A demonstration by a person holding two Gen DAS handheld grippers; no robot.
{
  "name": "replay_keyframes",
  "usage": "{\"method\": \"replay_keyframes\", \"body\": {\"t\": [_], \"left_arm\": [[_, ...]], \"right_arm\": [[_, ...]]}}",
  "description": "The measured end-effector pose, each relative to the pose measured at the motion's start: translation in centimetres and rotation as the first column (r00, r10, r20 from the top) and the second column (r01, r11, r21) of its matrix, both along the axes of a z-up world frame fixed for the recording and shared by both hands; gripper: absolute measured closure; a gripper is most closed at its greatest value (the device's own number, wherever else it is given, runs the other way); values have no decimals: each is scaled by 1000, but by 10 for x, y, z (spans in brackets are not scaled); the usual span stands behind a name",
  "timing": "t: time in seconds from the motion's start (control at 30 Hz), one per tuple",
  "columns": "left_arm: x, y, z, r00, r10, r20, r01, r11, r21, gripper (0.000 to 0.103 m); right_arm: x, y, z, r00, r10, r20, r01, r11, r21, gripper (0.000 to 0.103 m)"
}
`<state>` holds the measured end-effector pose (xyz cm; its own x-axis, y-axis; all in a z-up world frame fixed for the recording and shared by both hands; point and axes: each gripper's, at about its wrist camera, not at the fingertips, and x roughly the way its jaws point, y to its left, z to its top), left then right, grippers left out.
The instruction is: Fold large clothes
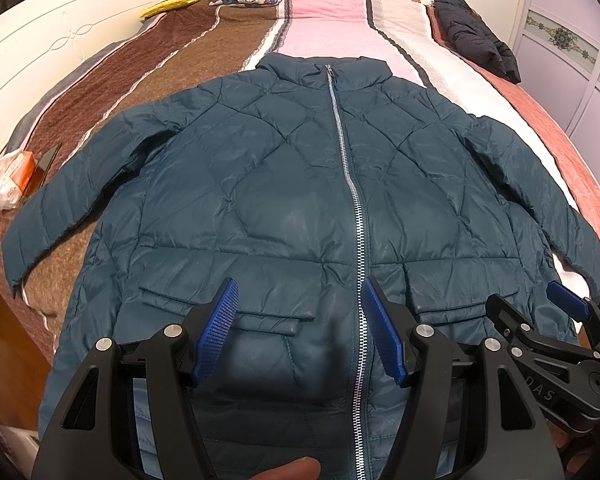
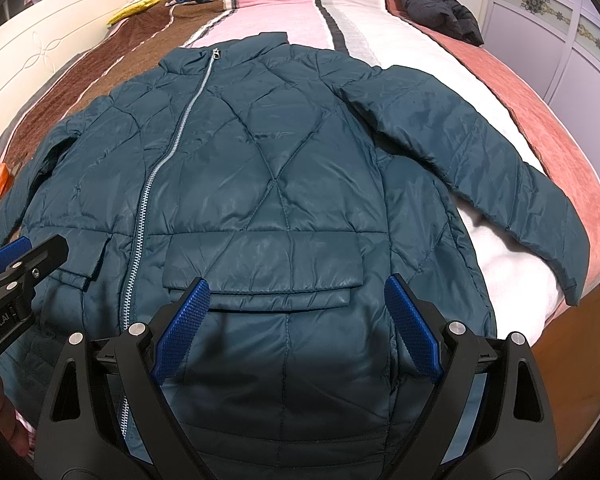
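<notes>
Here both tongs, left point(image 1: 298, 332) and right point(image 2: 296, 328), hover spread wide above the jacket's point(image 1: 292, 184) hem.

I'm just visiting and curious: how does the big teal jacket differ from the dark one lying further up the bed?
The teal jacket lies spread flat, sleeves out and zipped up, near the two grippers; the dark jacket lies bunched in a heap at the far right edge of the bed. The teal one looks quilted in diamonds; the dark one's pattern is unclear. Both look puffy and rest on the striped blanket.
</notes>
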<state>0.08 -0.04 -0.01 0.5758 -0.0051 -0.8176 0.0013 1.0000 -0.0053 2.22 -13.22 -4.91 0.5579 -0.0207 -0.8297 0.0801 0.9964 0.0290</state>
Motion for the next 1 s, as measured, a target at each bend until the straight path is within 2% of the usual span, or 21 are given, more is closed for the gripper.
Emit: {"method": "replay_keyframes", "body": {"t": [1.0], "left_arm": [[-2, 3, -8, 1000, 0, -4, 0, 1000, 0, 40]], "right_arm": [[0, -1, -1, 1000, 0, -2, 0, 1000, 1, 14]]}}
